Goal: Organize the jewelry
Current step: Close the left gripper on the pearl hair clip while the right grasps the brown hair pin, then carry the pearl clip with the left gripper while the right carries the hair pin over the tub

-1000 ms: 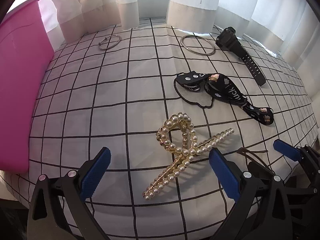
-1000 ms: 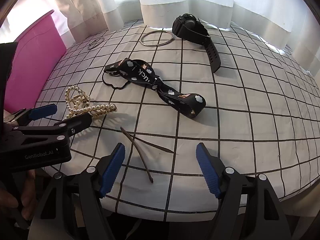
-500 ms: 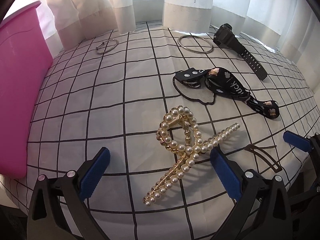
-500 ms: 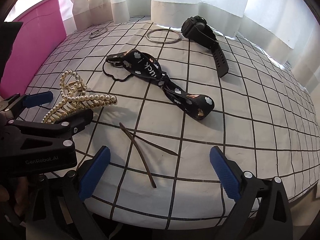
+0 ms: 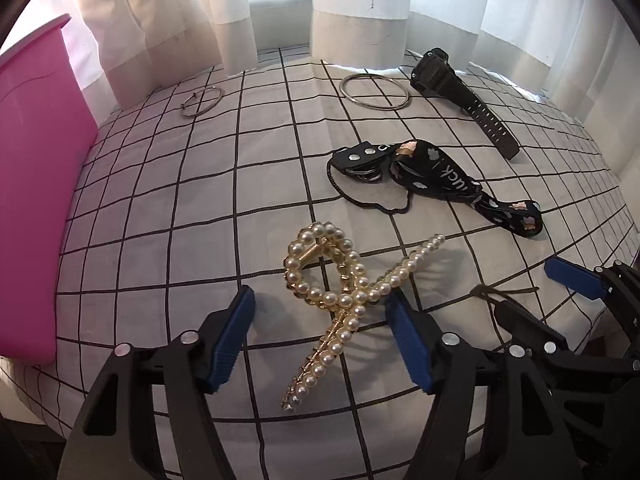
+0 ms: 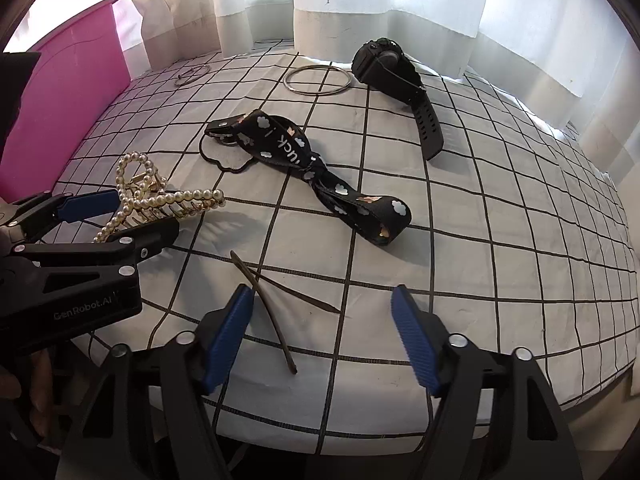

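Observation:
A gold hair clip set with pearls (image 5: 340,300) lies on the checked cloth (image 5: 160,208), and my left gripper (image 5: 320,308) straddles it. Its jaws are closing; the left pad stands clear of the pearls and the right pad is close beside them. A thin dark hairpin (image 6: 272,312) lies between the jaws of my right gripper (image 6: 322,300), which are also closing, with the right pad well away from it. The right wrist view shows the left gripper (image 6: 128,220) at the pearl clip (image 6: 160,200). The left wrist view shows the right gripper (image 5: 540,296) over the hairpin (image 5: 500,292).
A black patterned strap (image 5: 436,176) with a thin cord lies in the middle. Farther back are a black watch (image 5: 460,88), a large metal bangle (image 5: 374,92) and a small bangle (image 5: 202,100). A pink box (image 5: 36,184) stands at the left. White curtains hang behind.
Both grippers' jaws have narrowed from wide apart around the clip and the hairpin. Both objects lie where they were.

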`<state>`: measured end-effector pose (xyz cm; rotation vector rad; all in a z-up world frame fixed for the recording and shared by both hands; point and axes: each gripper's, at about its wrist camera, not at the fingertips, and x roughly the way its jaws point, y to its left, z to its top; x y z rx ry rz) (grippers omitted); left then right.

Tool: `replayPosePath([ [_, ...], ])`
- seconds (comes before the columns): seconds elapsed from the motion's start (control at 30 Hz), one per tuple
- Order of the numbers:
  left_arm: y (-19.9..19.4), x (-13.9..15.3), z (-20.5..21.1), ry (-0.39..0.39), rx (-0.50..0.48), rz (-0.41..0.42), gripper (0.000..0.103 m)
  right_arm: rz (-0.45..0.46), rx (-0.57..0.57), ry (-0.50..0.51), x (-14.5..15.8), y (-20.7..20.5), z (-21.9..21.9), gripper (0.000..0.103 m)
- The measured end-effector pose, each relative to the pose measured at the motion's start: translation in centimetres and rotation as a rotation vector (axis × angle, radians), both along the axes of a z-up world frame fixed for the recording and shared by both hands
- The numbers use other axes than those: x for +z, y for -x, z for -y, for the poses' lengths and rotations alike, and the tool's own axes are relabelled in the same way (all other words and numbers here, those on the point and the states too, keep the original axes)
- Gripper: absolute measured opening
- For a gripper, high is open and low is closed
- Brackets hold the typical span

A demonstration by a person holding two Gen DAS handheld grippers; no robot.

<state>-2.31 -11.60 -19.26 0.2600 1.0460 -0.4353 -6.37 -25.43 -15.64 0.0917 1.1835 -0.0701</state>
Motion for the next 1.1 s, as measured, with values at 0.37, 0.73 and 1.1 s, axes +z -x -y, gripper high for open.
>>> replayPosePath([
  [0.37,-0.1,0.4,-0.4,0.029,0.004,-0.021,0.043,0.034,-0.046,-0.043,0.5,0.5,1.3,0.012],
  [0.73,-0.1,2.8,-2.9,0.055,0.052,-0.006,0.043,0.08,-0.022,-0.065,2.6,0.4,0.5,0.012],
  [1.1,-0.4,9.5,-5.0,0.114,0.098,0.096,0.043,0.185,0.035,-0.053,7.5,-2.1,-0.8,0.012],
])
